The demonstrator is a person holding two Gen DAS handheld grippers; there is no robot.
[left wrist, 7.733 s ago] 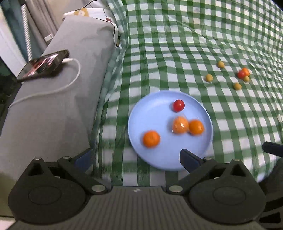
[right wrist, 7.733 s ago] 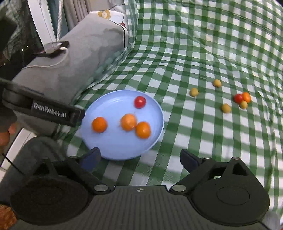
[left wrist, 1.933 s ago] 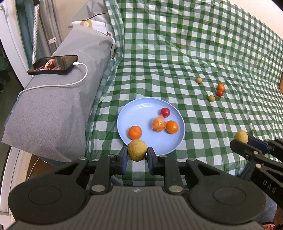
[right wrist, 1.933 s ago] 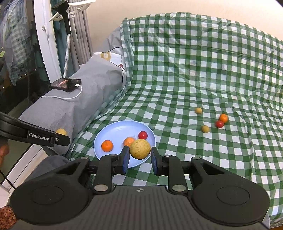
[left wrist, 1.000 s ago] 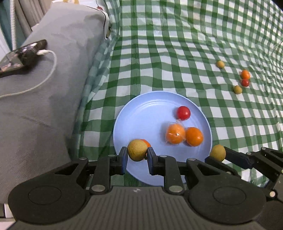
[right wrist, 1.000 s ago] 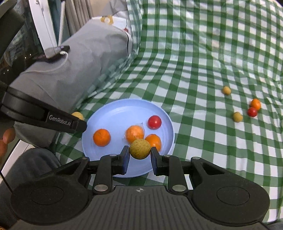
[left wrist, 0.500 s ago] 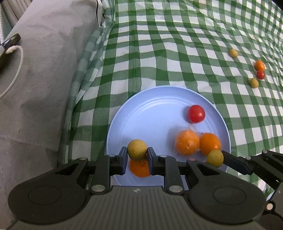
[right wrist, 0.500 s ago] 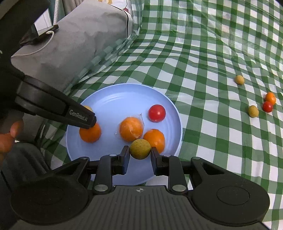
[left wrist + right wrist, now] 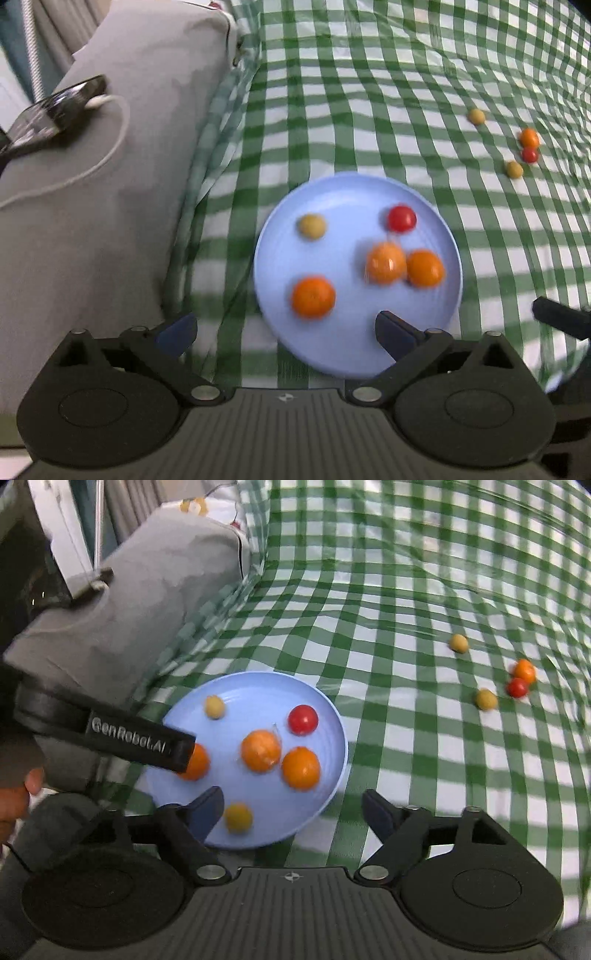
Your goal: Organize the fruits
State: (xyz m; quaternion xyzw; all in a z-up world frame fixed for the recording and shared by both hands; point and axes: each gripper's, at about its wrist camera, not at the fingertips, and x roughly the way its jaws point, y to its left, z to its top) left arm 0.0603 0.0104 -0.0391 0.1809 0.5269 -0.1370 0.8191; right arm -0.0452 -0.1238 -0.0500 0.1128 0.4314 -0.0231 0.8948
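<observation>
Grippers: left gripper (image 9: pixel 286 328) and right gripper (image 9: pixel 293 806) just opened, empty (two yellow fruits (image 9: pixel 238 816) now lie on the plate (image 9: pixel 325 716)).

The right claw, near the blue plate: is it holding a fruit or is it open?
Open. The right claw has just been opening; its jaws stand wide apart, nothing between them. A small yellow fruit lies loose on the blue plate.
</observation>
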